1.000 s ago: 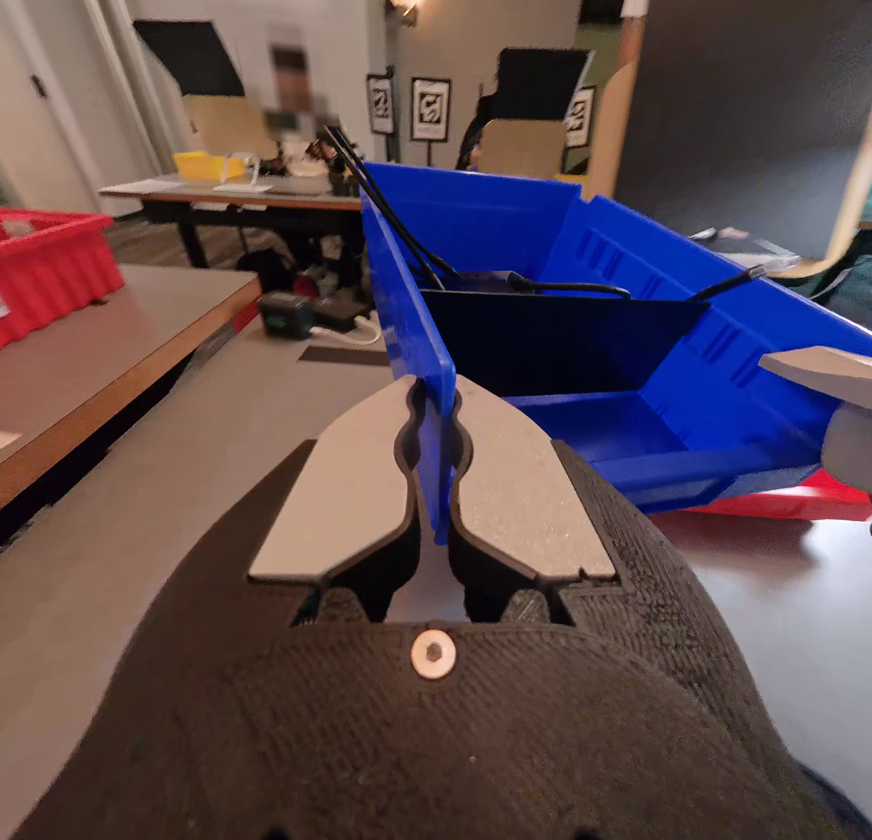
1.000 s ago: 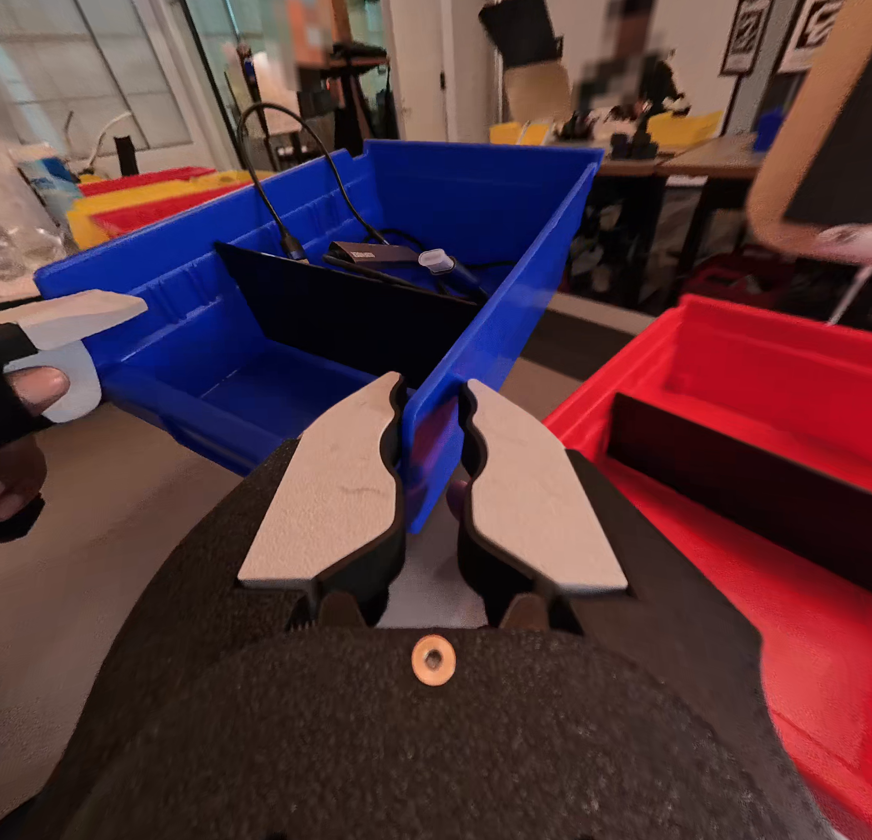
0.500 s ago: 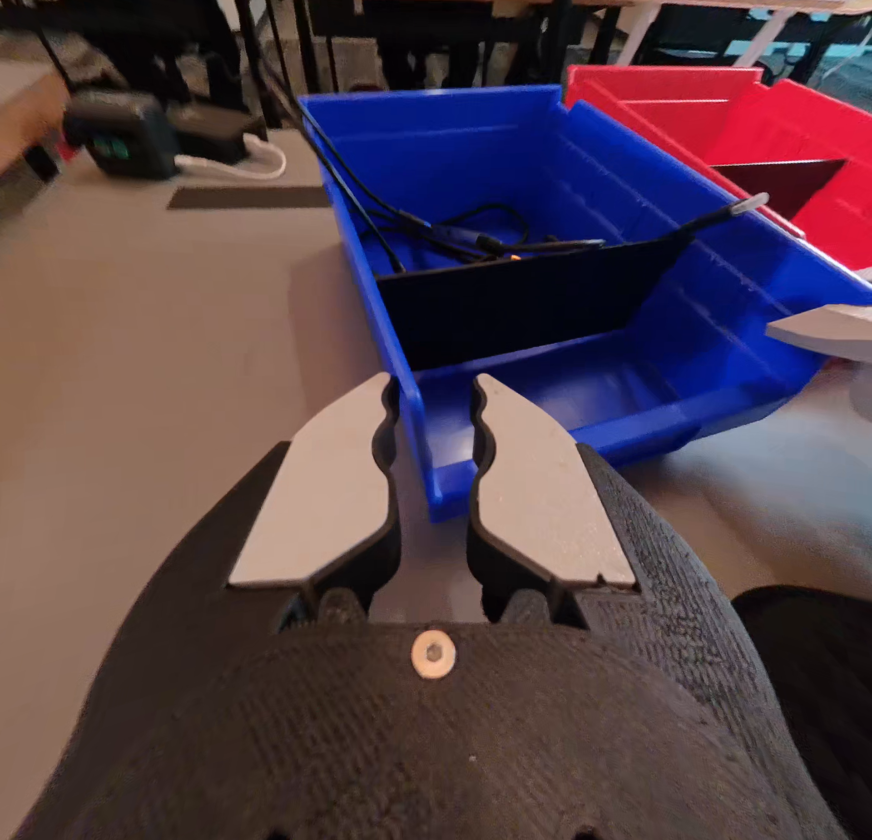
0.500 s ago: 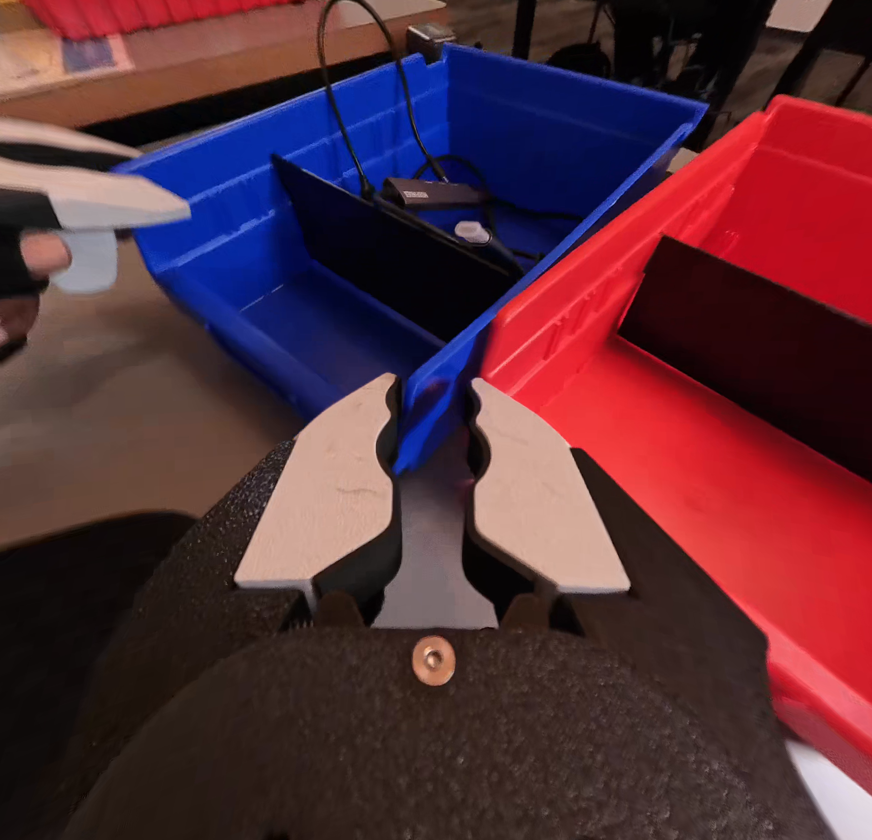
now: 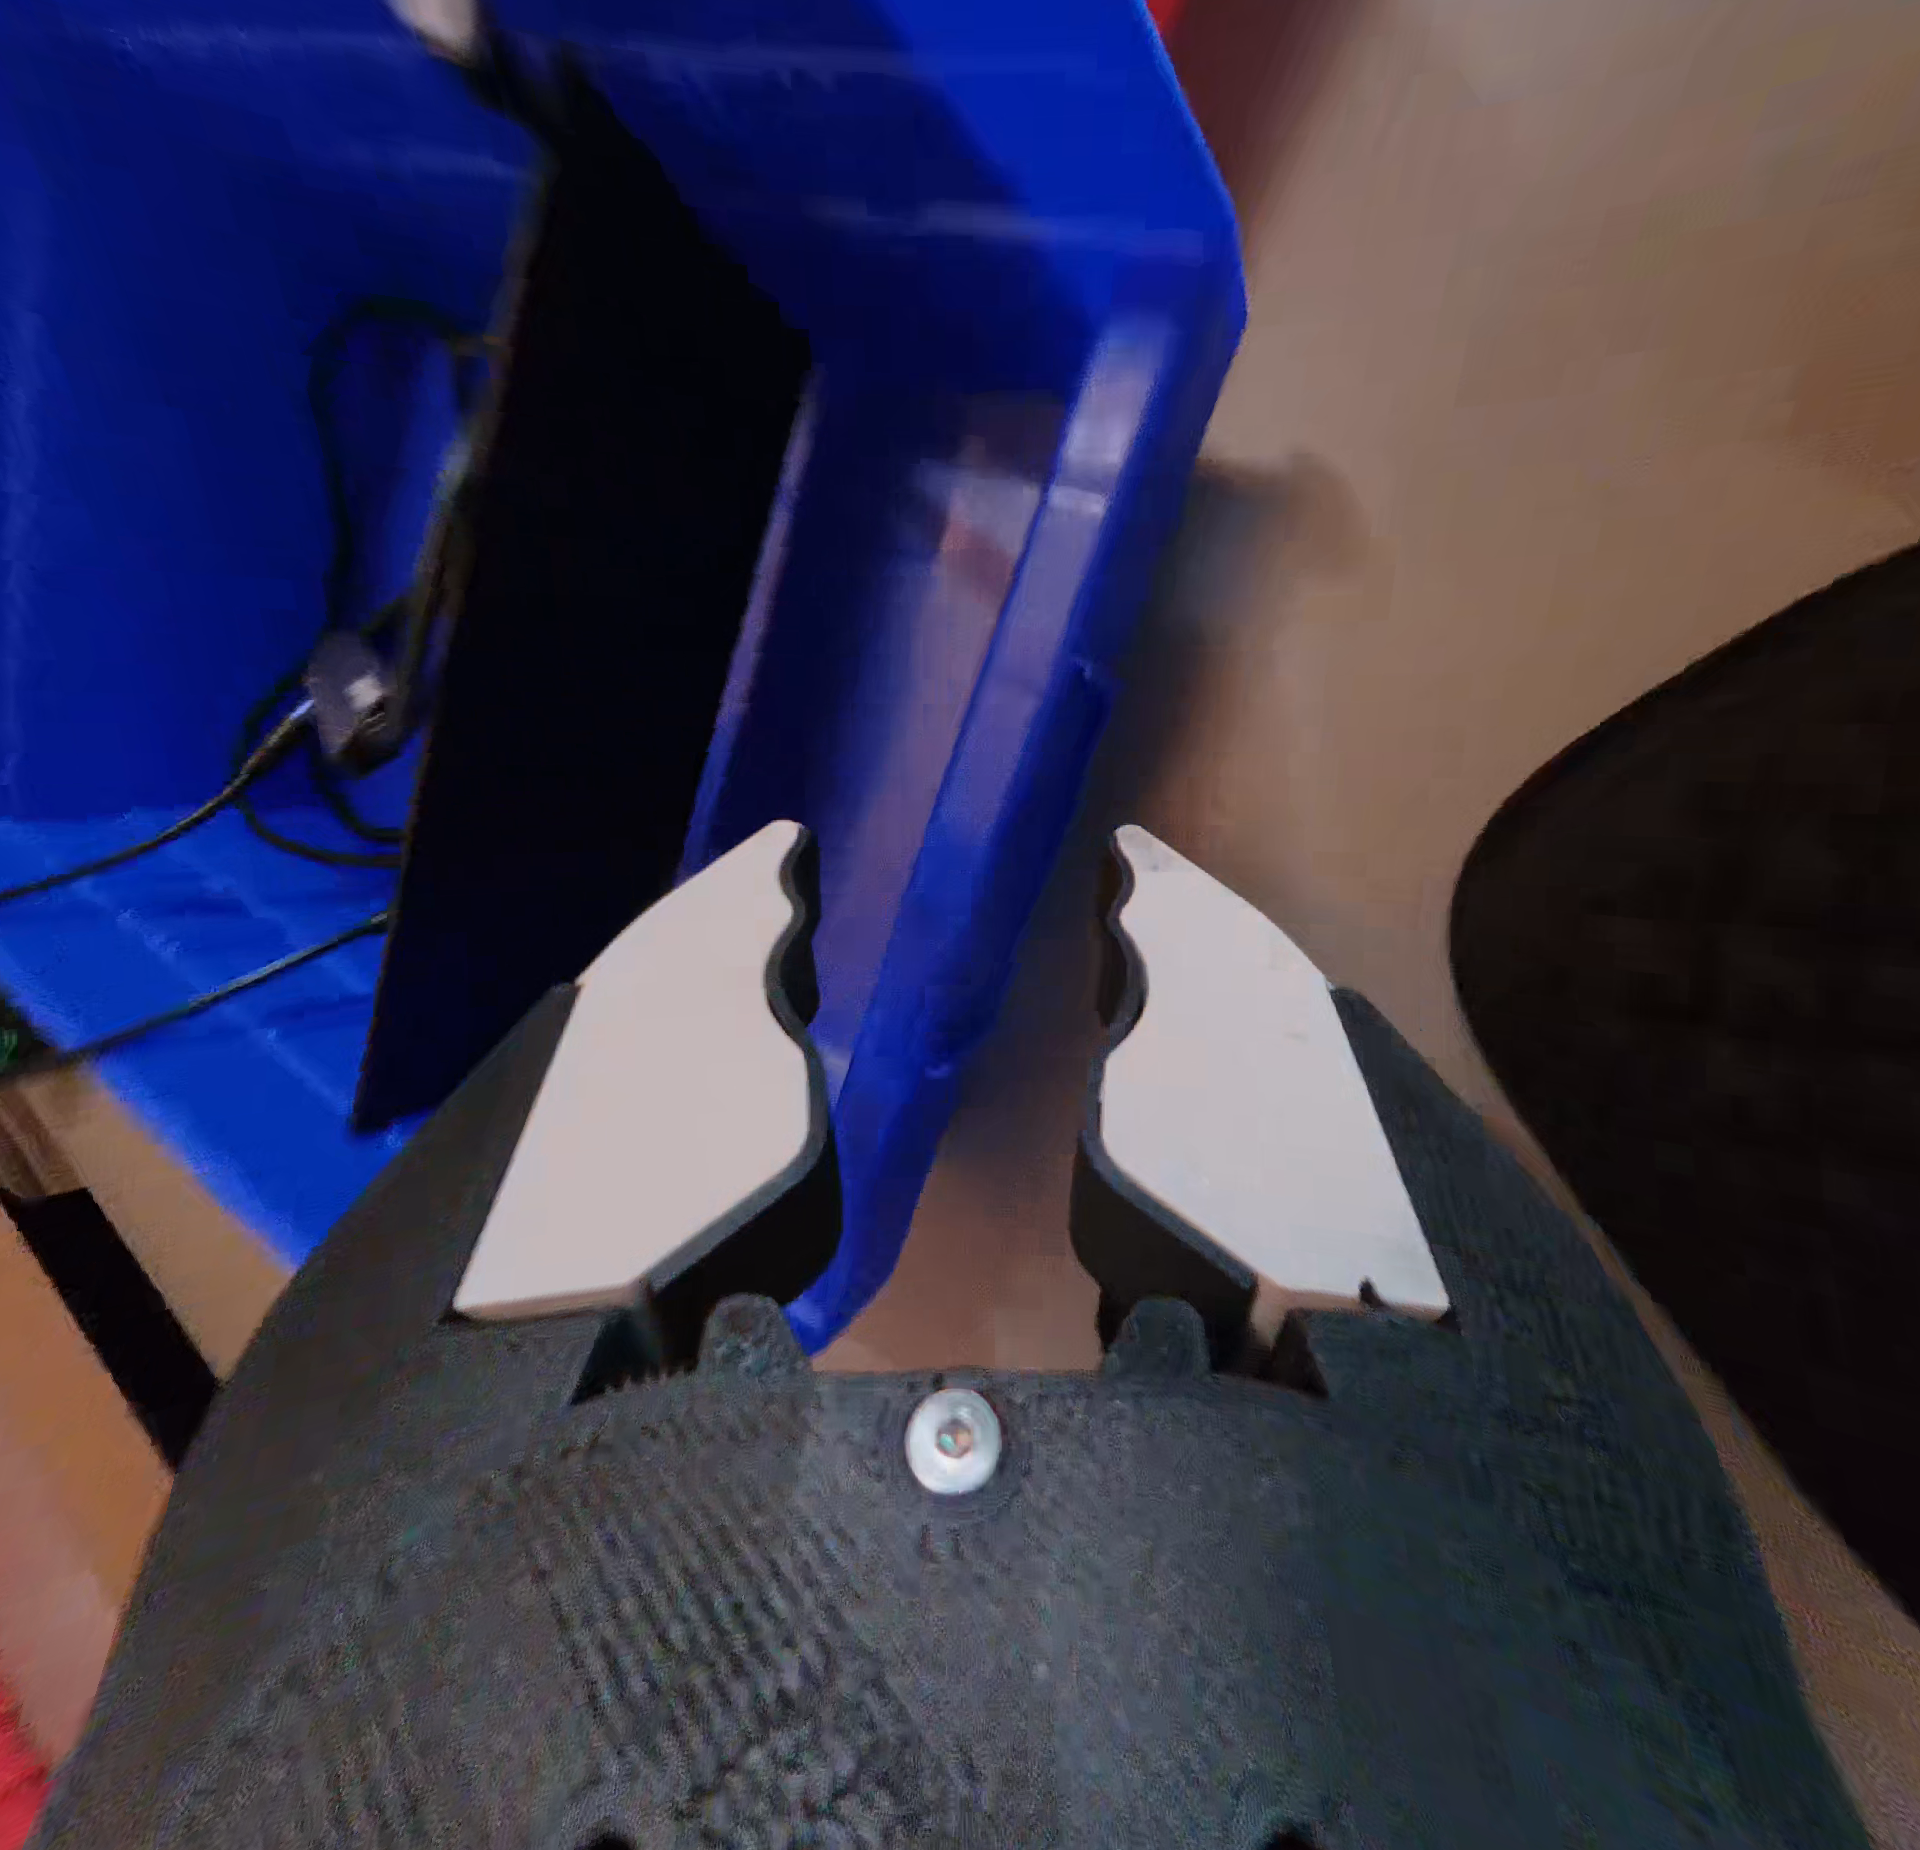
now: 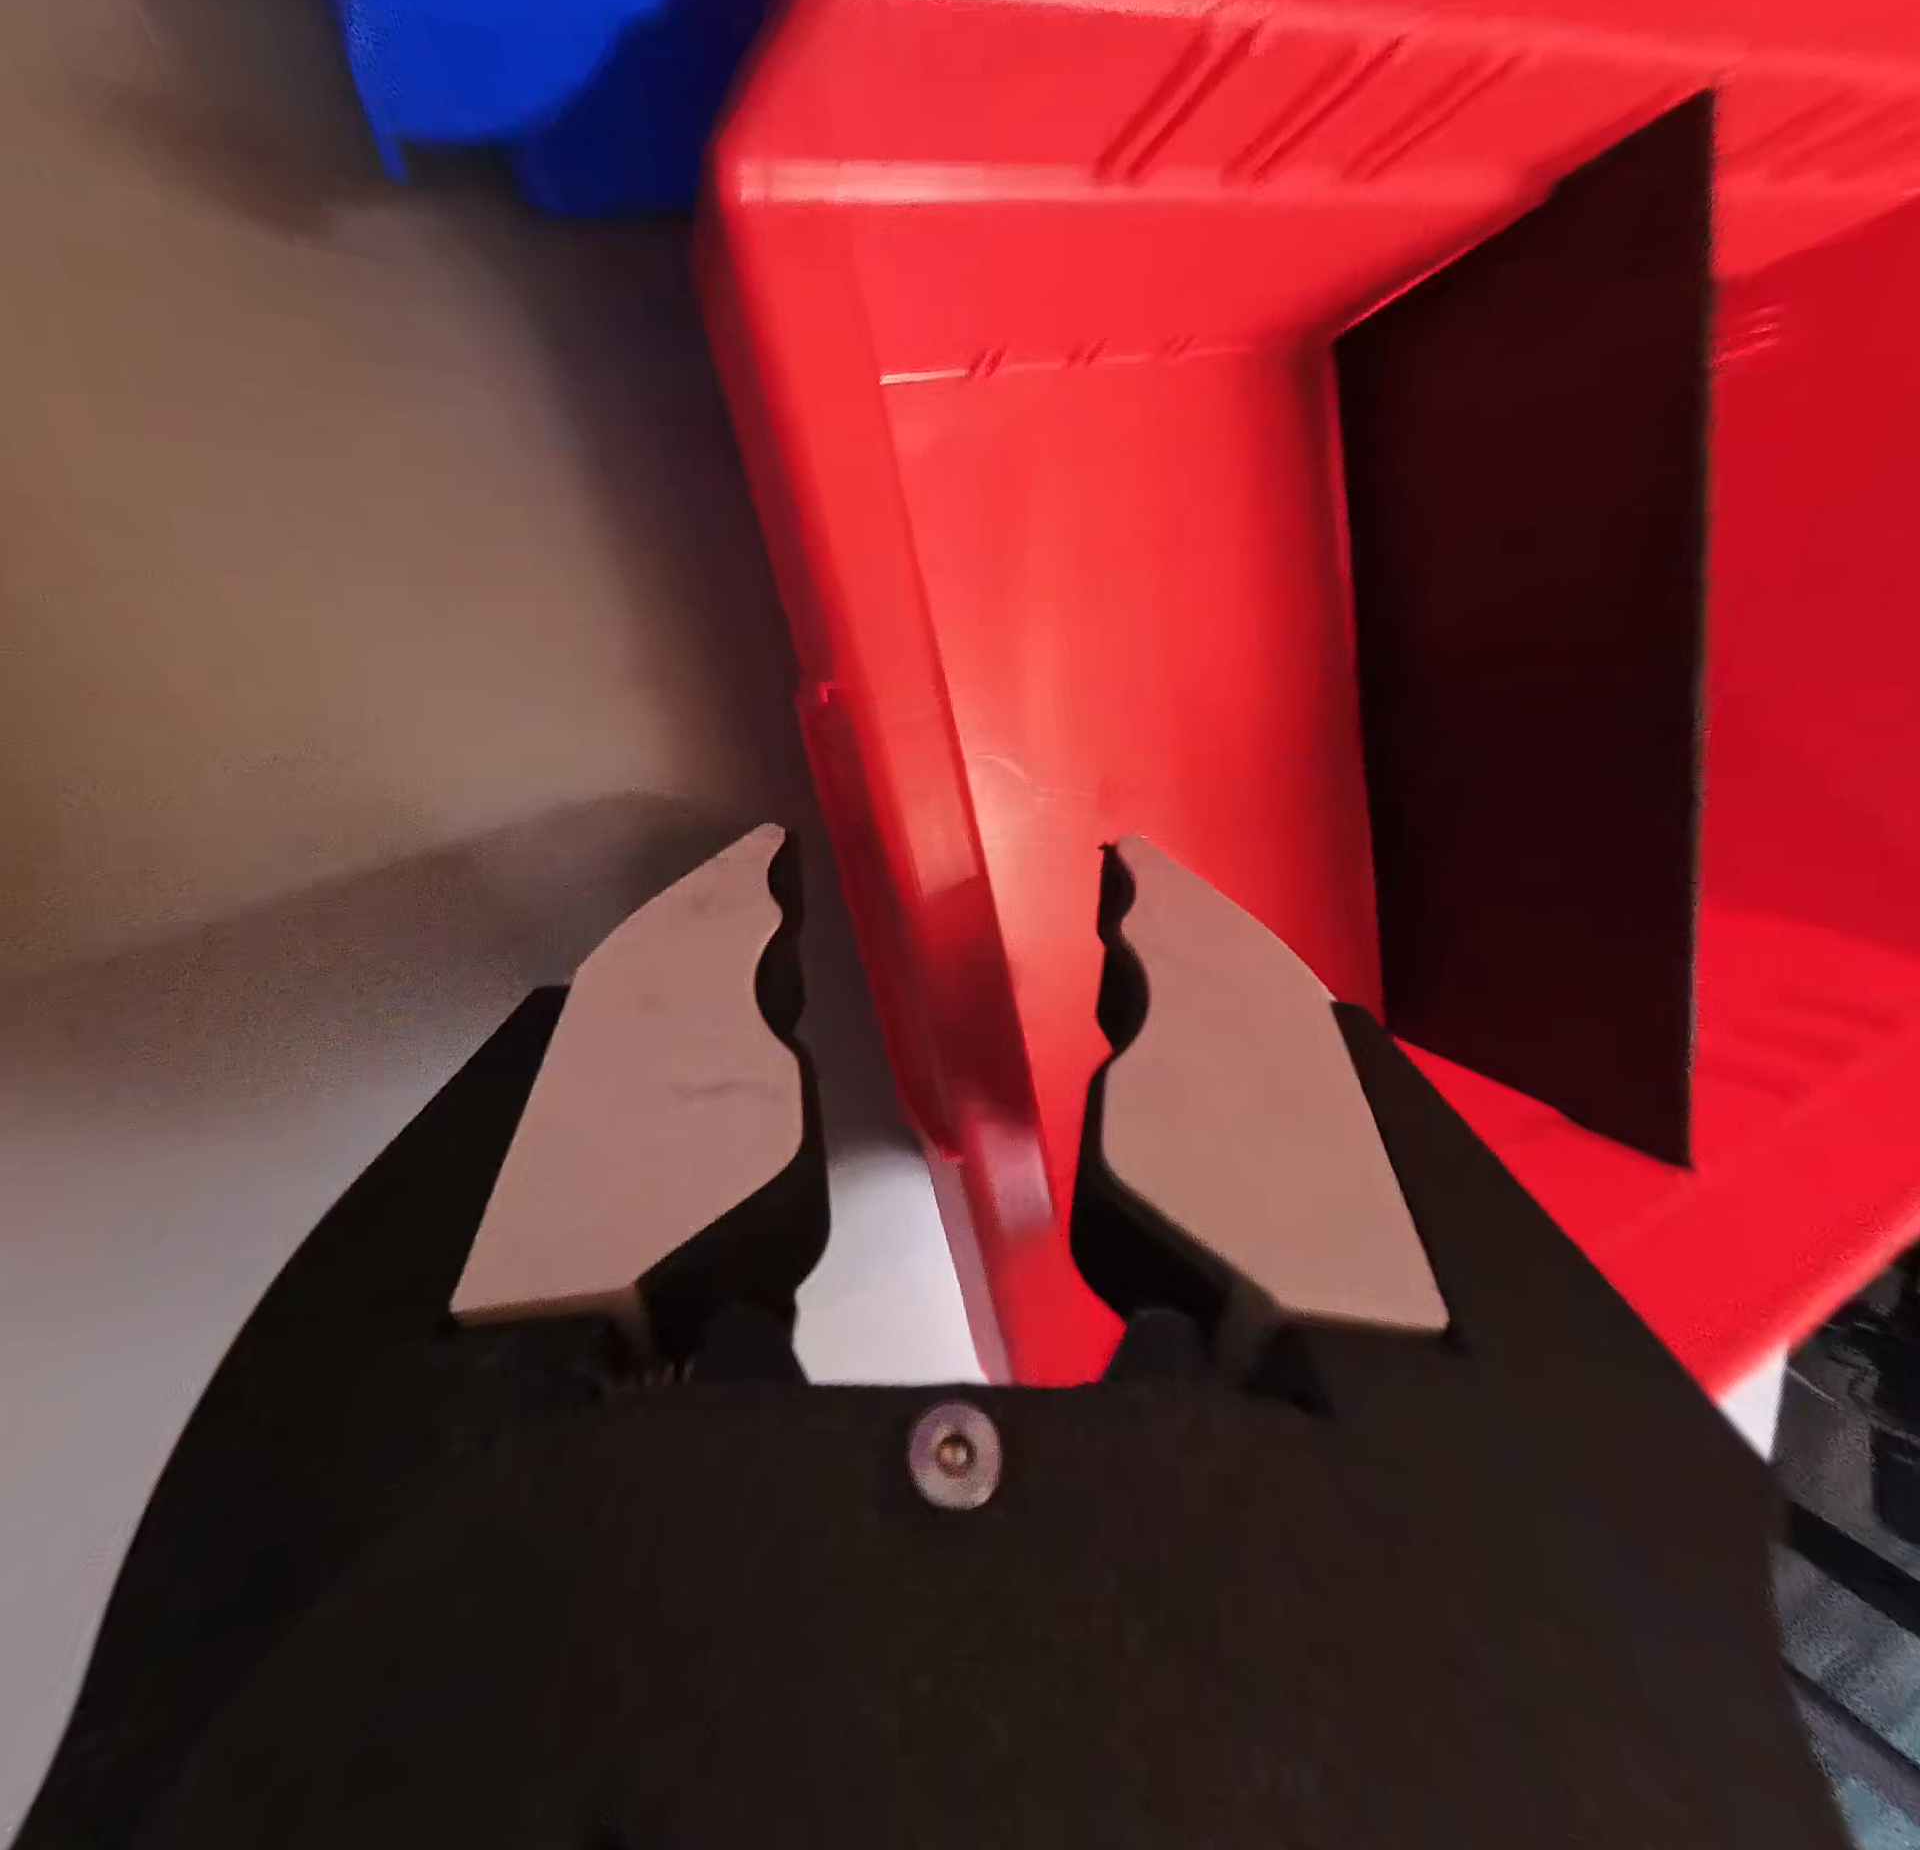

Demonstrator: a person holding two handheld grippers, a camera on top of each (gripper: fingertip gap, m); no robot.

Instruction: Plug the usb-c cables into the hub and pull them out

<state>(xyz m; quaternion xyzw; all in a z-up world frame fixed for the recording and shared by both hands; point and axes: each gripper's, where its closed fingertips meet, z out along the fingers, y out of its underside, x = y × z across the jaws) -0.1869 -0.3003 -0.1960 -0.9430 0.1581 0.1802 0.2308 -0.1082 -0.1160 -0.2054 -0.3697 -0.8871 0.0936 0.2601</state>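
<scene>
With both views smeared by motion, I'm reading edges more than detail. My left gripper [image 5: 956, 865] is spread wide, gripping nothing; the front rim of the blue bin [image 5: 1039, 761] runs up between its fingers, close against the left finger and clear of the right one. Black divider [image 5: 603, 657] stands across the bin. Behind it, at about 10 o'clock from the gripper, the small dark hub [image 5: 353, 704] lies on the bin floor with thin black cables [image 5: 187, 824] trailing off toward 8 o'clock; whether any cable is plugged in I can't tell. My right gripper [image 6: 943, 865] is also wide and empty, straddling the front rim of the red bin [image 6: 935, 865]. Its dark divider [image 6: 1527, 657] sits at 2 o'clock. Tan desk [image 6: 312, 553] at 10 o'clock, blue bin corner at 11.
</scene>
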